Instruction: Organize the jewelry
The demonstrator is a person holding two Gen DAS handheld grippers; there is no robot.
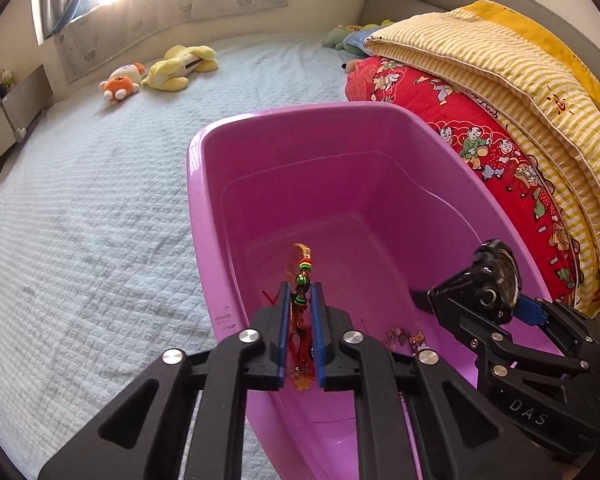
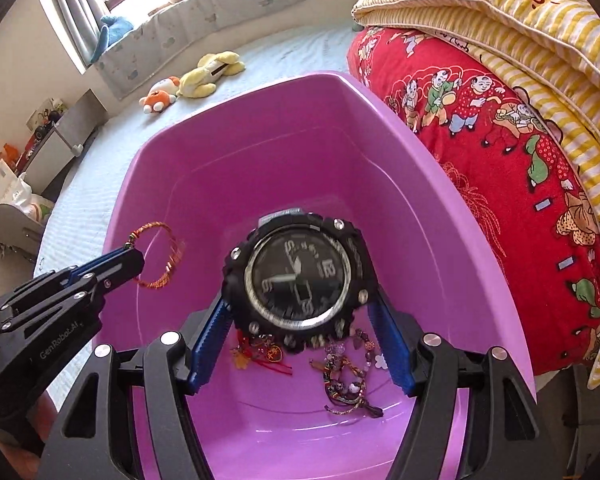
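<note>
A watch [image 2: 298, 276] is clamped by the right gripper [image 2: 300, 320] above the basin [image 1: 332, 152]; a bracelet [image 1: 300, 264] sits between the left gripper's [image 1: 301, 304] slackened jaws.

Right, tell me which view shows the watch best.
The right wrist view: the watch sits mid-frame, dial facing the camera, held between the right claw's fingers over the pink tub. The left wrist view shows the watch only edge-on at the far right, its dial turned away.
</note>
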